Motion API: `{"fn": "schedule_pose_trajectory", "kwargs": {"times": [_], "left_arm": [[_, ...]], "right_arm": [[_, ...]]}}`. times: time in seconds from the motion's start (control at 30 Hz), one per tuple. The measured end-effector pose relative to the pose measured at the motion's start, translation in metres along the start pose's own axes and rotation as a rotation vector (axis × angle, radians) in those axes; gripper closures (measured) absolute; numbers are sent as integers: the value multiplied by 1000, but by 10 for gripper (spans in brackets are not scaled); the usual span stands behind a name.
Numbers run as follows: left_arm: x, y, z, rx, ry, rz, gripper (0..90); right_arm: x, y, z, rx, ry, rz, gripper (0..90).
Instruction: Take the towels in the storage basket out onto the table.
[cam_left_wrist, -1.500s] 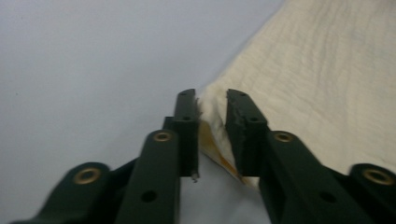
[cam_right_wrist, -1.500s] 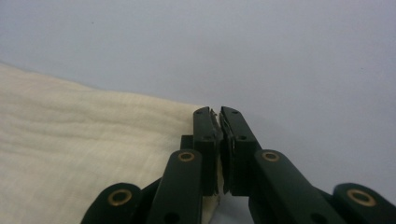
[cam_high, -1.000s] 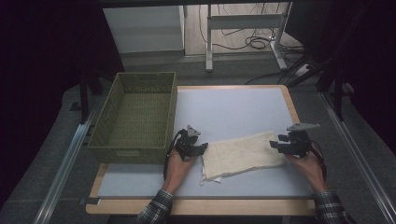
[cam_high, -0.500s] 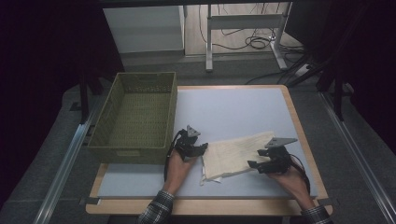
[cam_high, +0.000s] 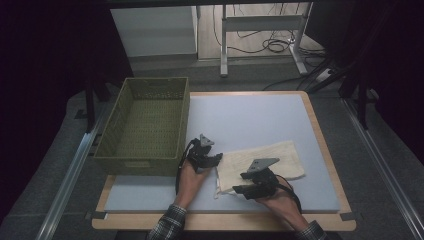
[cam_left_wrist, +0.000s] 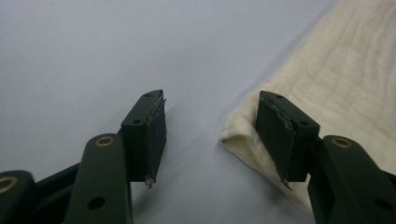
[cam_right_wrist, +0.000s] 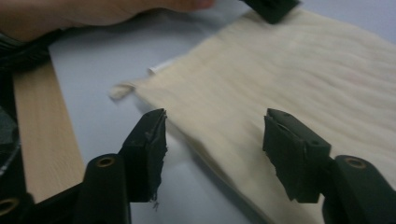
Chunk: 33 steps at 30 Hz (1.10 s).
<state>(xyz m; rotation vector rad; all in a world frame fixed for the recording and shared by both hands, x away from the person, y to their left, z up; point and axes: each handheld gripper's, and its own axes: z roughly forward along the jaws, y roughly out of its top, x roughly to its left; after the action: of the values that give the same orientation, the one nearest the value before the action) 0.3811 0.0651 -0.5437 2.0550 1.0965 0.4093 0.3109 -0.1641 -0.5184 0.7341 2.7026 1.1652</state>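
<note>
High view: cream cloth (cam_high: 262, 164) lies flat on the pale worktop (cam_high: 250, 117), near the front edge, right of the green woven basket (cam_high: 145, 125). Left hand-held gripper (cam_high: 216, 160) sits at the cloth's left edge, just right of the basket's front corner. Right hand-held gripper (cam_high: 239, 189) is at the cloth's front left corner area, tips pointing left.

Left gripper view: left hand-held gripper (cam_left_wrist: 212, 135) jaws part-open, nothing between the pads; right jaw is against the folded cloth (cam_left_wrist: 336, 79) edge, left jaw over bare worktop (cam_left_wrist: 116, 46).

Right gripper view: right hand-held gripper (cam_right_wrist: 215, 149) jaws have just been closing, now part-open, straddling the cloth (cam_right_wrist: 289, 79) front edge, pads not pressing it. Wooden worktop rim (cam_right_wrist: 37, 135) at left; the other hand (cam_right_wrist: 84, 14) at top
</note>
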Motion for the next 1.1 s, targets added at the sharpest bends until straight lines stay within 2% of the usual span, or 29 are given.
{"fn": "schedule_pose_trajectory", "kwargs": {"times": [0.03, 0.13, 0.3, 0.4, 0.5, 0.53, 0.67, 0.73, 0.8, 0.83, 0.9, 0.93, 0.97, 1.0, 1.1], "left_arm": [[0, 0, 0, 0, 0, 0, 429], [0, 0, 0, -1, -1, -1, 430], [1, 0, 0, 1, -3, 4, 430], [1, 0, 0, 1, -3, 2, 430], [0, 0, 0, 0, -2, 3, 430], [0, 0, 0, -3, -1, 2, 430], [0, 0, 0, -1, 5, 3, 461], [0, 0, 0, -2, 3, 2, 503], [-2, 0, 0, -4, -4, 10, 549], [-2, 0, 0, -4, -4, 10, 600], [-6, 1, -1, -5, -43, 18, 731], [-6, 1, -1, -5, -43, 18, 797], [-9, 1, 0, -6, -50, 18, 797], [-11, 2, 0, -2, -41, 23, 854], [-14, 7, 0, -3, -42, 31, 863]], "right_arm": [[0, 0, 0, 0, 0, 0, 427], [13, 10, 12, 0, 36, -20, 482], [27, 19, 28, 17, 52, -57, 501], [30, 20, 37, 45, 23, -73, 503], [32, 19, 39, 40, -5, -98, 536], [36, 19, 39, 45, -49, -141, 582], [39, 17, 38, 39, -67, -137, 738], [36, 17, 38, 41, -59, -121, 818], [34, 18, 37, 41, -48, -107, 835], [34, 18, 37, 41, -48, -107, 835], [30, 18, 37, 38, -22, -79, 844], [30, 18, 37, 38, -22, -79, 844], [29, 18, 37, 35, -16, -72, 845], [28, 18, 36, 35, -7, -67, 847], [28, 20, 33, 27, -4, -69, 849]]}}
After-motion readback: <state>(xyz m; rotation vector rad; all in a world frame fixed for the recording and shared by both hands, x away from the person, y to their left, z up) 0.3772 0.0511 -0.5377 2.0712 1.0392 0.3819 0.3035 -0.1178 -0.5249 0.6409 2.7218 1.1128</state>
